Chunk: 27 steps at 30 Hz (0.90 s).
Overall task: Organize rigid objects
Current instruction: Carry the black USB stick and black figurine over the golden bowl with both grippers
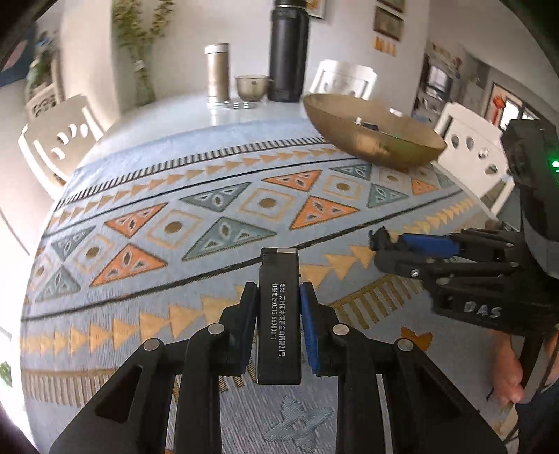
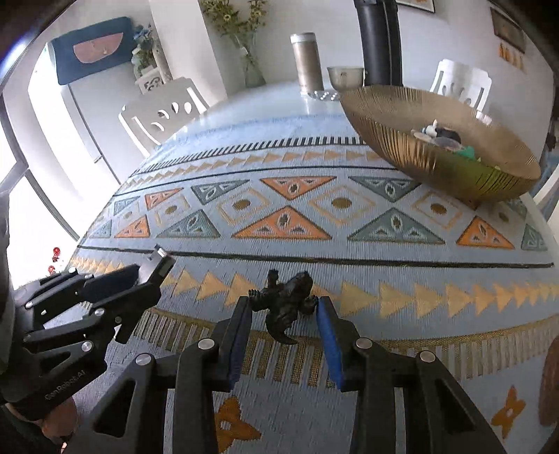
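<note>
left gripper point(image 1: 278, 307) clamps a black lighter point(image 1: 278, 314) with white print; right gripper point(image 2: 283, 307) grips a dark dinosaur figure point(image 2: 284, 302).

We are in a home, at a dining table point(image 1: 216, 115) spread with a patterned cloth point(image 1: 209, 216). White cut-out chairs point(image 1: 59, 139) stand around it. At the far end sit a black flask point(image 1: 289, 52), a steel tumbler point(image 1: 216, 73) and a small cup point(image 1: 251, 87), with a gold bowl point(image 2: 436, 139) to the right holding small odds and ends. Framed pictures point(image 1: 387, 22) hang on the far wall, a vase of flowers point(image 2: 251, 66) stands against it, and a large window point(image 2: 21, 195) lights the left side.
</note>
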Motion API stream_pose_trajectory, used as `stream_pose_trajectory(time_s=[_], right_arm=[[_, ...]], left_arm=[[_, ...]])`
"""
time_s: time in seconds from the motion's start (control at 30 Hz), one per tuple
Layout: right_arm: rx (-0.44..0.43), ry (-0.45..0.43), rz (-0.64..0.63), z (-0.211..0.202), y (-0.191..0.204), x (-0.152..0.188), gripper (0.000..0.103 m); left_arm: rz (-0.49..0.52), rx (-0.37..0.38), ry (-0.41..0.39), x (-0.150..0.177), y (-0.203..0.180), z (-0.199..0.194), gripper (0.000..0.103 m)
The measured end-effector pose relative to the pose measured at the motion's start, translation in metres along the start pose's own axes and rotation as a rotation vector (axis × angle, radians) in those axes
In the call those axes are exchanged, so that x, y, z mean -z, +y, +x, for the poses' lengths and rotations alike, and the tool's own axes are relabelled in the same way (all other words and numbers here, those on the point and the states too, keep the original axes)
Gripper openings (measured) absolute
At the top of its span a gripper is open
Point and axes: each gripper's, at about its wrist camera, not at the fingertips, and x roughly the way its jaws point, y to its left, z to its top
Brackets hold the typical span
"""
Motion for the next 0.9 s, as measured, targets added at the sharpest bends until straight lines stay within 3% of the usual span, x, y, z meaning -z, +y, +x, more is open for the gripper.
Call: stream_pose_trajectory(time_s=[0.2,0.27,0.3,0.33,0.37,0.57,0.8,0.9], right_arm=[[-0.09,0.046,0.014,0.006,-0.004,0.001,0.038],[-0.103,0.037,0.019,0.003,-0.006,0.001,0.047],[-0.1,0.036,0.022,0.002,-0.006,0.002,0.064],[-0.089,0.026,0.029,0.0,-0.008,0.002,0.075],[-0.081,0.017,0.033,-0.002,-0.007,0.002,0.077],[-0.041,0.022,0.023,0.0,-0.002,0.001,0.078],[0.079,0.036,-0.111,0.007,0.025,0.004,0.078],[0.118,0.024,-0.179,0.008,0.039,0.007,0.07]], left_arm=[[-0.037,-0.039,0.013,0.002,0.008,0.005,0.021],[-0.014,-0.056,0.013,0.004,0.004,0.005,0.021],[-0.002,-0.057,0.011,0.004,0.002,0.005,0.021],[0.012,-0.058,0.007,0.005,-0.001,0.005,0.021],[0.027,-0.062,0.005,0.005,-0.004,0.005,0.022],[0.028,-0.052,0.0,0.004,-0.004,0.004,0.022],[0.029,-0.056,0.005,0.005,-0.005,0.005,0.022],[0.028,-0.058,0.025,0.005,-0.004,0.008,0.026]])
